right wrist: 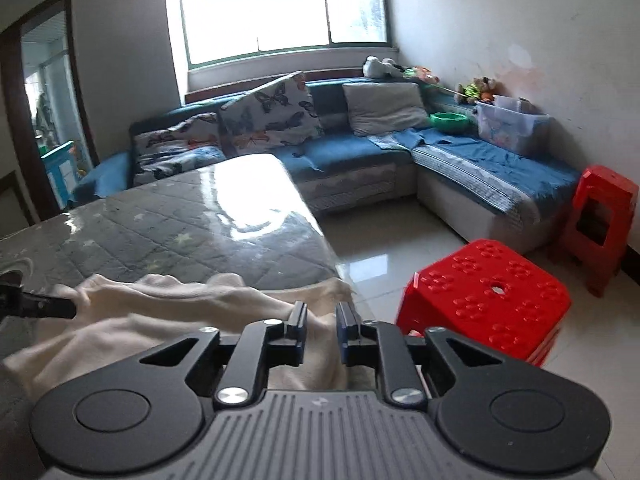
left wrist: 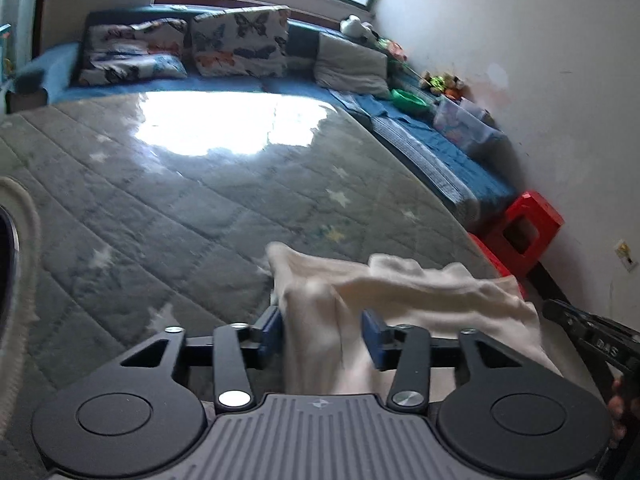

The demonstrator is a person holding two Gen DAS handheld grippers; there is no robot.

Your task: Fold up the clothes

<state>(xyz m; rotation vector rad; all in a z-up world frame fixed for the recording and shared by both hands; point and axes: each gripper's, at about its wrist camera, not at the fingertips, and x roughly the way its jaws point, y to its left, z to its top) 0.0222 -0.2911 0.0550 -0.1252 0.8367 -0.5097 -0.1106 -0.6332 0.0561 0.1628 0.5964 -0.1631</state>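
Cream cloth point(left wrist: 400, 300) is lying bunched at the near edge of the quilted table point(left wrist: 180, 208). I am spreading my left gripper point(left wrist: 323, 332) wide around a fold, my right gripper point(right wrist: 322, 330) narrowly parted over its corner; I should pinch both edges evenly before lifting.

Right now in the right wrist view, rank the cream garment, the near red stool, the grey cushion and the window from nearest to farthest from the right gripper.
1. Cream garment, between the right gripper fingers.
2. Near red stool, right on the floor.
3. Grey cushion, on the sofa behind.
4. Window, back wall.
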